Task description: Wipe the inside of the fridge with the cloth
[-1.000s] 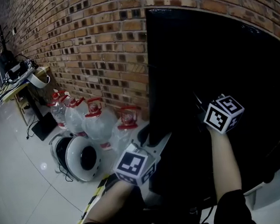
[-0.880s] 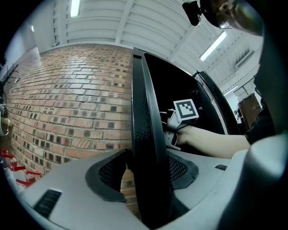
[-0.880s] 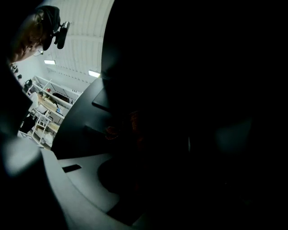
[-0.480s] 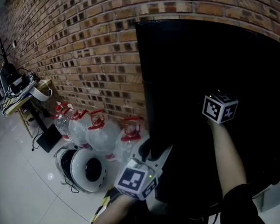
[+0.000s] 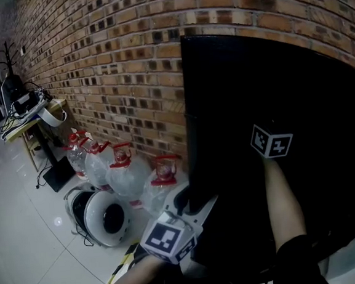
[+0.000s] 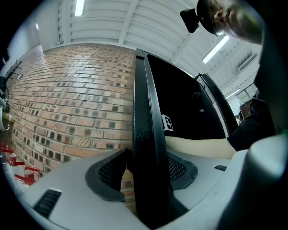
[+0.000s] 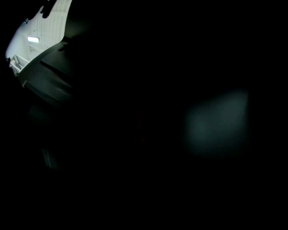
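Left gripper view: our left claw (image 6: 150, 168) is clamping the glossy black fridge door edge (image 6: 143, 103); our right claw (image 5: 270, 141), grip unreadable in darkness, is probably wiping inside, needing steady sweeps next.

The fridge door (image 5: 272, 93) is black with a smooth, glossy skin, and its edge looks faintly speckled in the left gripper view. The brick wall (image 5: 115, 63) is rough and matt, with pale mortar lines. The floor (image 5: 26, 244) is pale tile, polished enough to throw glints. The water jugs (image 5: 127, 170) are clear plastic with red plastic caps. The left gripper (image 6: 146, 168) has a smooth, matt grey plastic shell and dark pads (image 6: 110, 170) with a fine mesh texture.
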The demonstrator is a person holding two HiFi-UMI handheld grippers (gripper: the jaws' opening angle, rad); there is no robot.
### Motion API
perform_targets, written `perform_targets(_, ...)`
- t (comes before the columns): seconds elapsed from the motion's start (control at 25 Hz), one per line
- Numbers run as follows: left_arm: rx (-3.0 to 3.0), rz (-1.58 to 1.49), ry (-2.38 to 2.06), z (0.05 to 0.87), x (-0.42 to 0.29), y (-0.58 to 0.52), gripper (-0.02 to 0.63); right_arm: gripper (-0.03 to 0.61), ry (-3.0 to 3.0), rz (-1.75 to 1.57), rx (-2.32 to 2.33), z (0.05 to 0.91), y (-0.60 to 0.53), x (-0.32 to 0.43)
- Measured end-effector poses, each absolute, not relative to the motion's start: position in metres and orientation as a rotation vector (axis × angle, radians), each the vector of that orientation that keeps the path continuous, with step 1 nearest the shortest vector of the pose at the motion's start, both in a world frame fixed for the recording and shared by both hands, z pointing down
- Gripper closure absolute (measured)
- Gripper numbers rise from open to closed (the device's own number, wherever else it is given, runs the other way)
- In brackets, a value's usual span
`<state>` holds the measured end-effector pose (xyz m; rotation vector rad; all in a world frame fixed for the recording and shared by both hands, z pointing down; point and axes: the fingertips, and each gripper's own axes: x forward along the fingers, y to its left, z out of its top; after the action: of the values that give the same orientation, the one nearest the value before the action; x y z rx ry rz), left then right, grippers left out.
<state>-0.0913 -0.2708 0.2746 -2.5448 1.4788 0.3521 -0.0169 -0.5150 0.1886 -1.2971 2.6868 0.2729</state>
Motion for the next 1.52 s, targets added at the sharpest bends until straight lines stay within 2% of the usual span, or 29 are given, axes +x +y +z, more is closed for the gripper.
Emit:
perform_targets(0.24, -2.527, 0.353, 1.485, 0.273, -0.091, -0.272, 0.391, 0.500, 2.651, 0.291, -1.417, 0.191, -0.515, -0.012)
perform_targets(0.6, -2.563, 0.324, 1.375, 0.275, -0.092, -0.266, 0.359, 0.499, 2.746, 0.177, -1.001, 0.194, -0.407, -0.004)
perform_targets(0.8, -2.622, 0.264, 1.184, 0.282, -0.085, -0.245, 0.260, 0.499, 2.826, 0.243, -0.706, 0.208, -0.322, -0.022)
perform_targets(1.0, -2.712, 0.335, 1.102, 0.283, -0.089, -0.233, 0.249, 0.499, 2.915, 0.267, -0.438, 0.227, -0.257, -0.041)
perform_targets(1.2, -2.645, 0.286, 1.077, 0.291, -0.085, -0.228, 0.201, 0.499, 2.993, 0.259, -0.393, 0.254, -0.251, -0.062)
perform_targets(1.52, -2.616, 0.192, 1.092, 0.311, -0.083, -0.231, 0.201, 0.499, 2.946, 0.185, -0.477, 0.274, -0.298, -0.066)
